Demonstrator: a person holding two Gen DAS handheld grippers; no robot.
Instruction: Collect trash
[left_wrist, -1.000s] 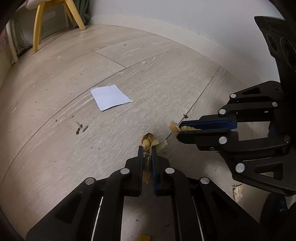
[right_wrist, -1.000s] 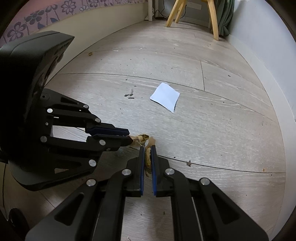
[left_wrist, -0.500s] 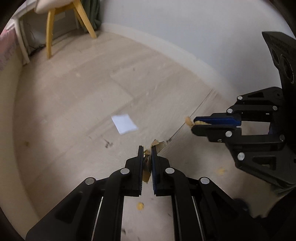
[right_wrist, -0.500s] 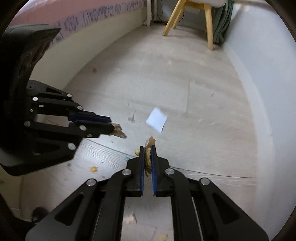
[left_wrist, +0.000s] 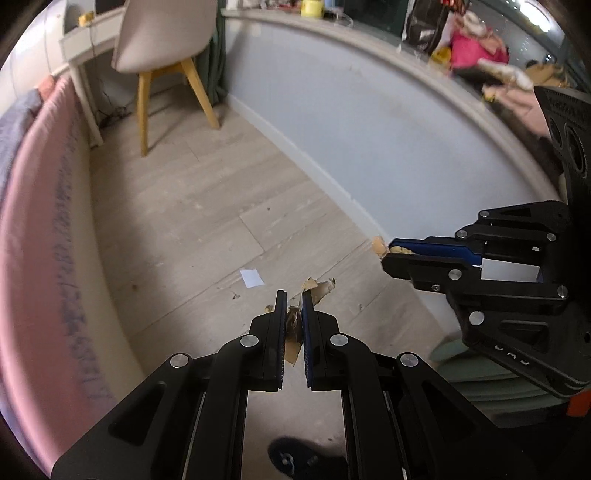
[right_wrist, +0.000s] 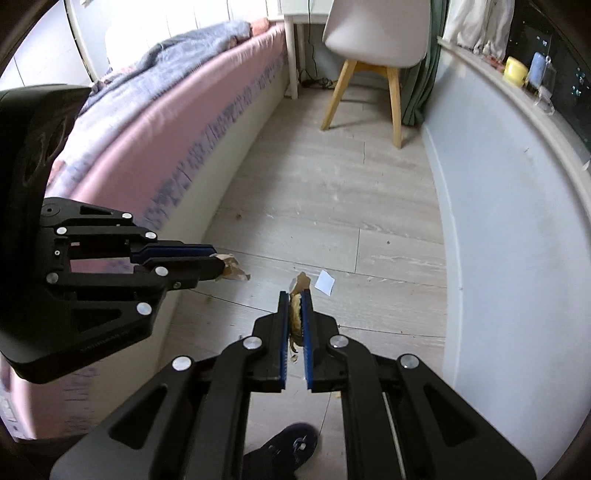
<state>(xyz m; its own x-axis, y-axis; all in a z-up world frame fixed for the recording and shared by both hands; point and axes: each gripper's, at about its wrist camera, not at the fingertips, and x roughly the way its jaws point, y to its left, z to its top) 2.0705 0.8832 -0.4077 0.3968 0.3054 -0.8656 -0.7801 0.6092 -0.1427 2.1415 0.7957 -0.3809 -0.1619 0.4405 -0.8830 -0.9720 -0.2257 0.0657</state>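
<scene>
My left gripper (left_wrist: 293, 295) is shut on a brown, dry peel scrap (left_wrist: 293, 332), held high above the floor; it also shows at the left of the right wrist view (right_wrist: 216, 263) with the scrap (right_wrist: 232, 271) sticking out. My right gripper (right_wrist: 295, 295) is shut on a tan, fibrous peel scrap (right_wrist: 295, 314); it also shows at the right of the left wrist view (left_wrist: 386, 254) with a bit of scrap (left_wrist: 378, 245) at its tip. A white paper slip (right_wrist: 325, 282) lies on the wooden floor below, also in the left wrist view (left_wrist: 252, 277).
A pink-covered bed (right_wrist: 155, 147) runs along the left. A pale wall with a sill (right_wrist: 491, 206) runs along the right. A chair with yellow wooden legs (right_wrist: 373, 48) stands at the far end. Small crumbs (left_wrist: 360, 305) lie on the floor. A dark shoe (right_wrist: 288, 450) is below.
Both grippers have risen well above the floor with their scraps still held. The paper slip and floor now look far smaller, and the bed, chair and sill have come into view.
</scene>
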